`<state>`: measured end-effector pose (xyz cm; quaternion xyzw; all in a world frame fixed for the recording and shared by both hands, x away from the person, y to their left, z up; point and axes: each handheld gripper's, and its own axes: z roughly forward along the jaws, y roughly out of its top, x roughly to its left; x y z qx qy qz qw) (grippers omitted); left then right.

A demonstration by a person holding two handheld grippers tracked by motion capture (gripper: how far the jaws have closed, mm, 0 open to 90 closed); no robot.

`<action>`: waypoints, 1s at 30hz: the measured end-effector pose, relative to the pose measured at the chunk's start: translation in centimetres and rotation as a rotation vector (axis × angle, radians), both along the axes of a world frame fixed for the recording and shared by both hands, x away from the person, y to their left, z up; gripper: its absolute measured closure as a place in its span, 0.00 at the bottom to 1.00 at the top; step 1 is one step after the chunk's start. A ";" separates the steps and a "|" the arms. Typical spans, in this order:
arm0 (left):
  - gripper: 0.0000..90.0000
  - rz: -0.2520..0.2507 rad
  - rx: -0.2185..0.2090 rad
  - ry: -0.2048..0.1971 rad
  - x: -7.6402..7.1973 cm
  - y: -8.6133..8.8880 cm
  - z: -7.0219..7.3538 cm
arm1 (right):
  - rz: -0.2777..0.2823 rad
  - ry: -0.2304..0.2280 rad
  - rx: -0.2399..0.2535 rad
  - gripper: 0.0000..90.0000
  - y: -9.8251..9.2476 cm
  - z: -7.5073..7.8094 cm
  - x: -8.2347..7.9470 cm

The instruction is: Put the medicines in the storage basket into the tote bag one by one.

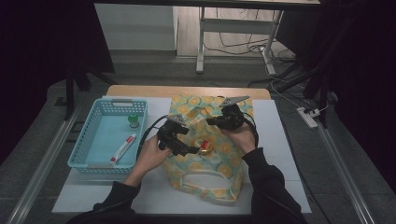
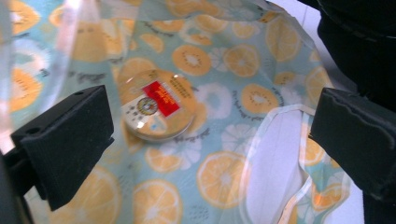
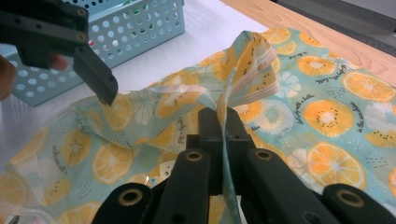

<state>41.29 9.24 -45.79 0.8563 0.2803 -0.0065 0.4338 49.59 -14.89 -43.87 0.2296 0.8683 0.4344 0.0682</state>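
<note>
The step in hand looks like packing the fruit-print bag point(image 1: 210, 154) lying on the surface: the right hand-held gripper point(image 3: 219, 122) is clenched on the bag's rim, lifting it. The left hand-held gripper point(image 2: 205, 135) hangs released above the round tin point(image 2: 158, 105) resting inside the bag. Next, probably fetch another item from the blue basket point(image 1: 84, 140) beside the bag.

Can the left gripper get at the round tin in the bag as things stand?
Probably yes: the left gripper has its jaws open over the round tin, and the right gripper holds the bag's edge up. Only clear film may lie between.
</note>
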 end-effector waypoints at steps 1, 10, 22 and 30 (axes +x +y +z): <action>0.00 -0.001 -0.003 -0.003 -0.1 0.2 0.0 | 0.000 0.000 0.000 1.00 0.0 0.0 0.0; 0.00 0.094 0.045 -0.006 -0.7 2.4 0.0 | 0.000 -0.001 0.000 1.00 0.0 0.0 0.0; 0.00 0.176 0.061 -0.029 -1.5 6.1 0.7 | -0.002 0.000 -0.002 1.00 0.0 0.0 0.0; 0.00 0.256 0.084 -0.035 -2.2 9.2 1.1 | -0.002 -0.003 -0.002 1.00 0.0 -0.1 0.0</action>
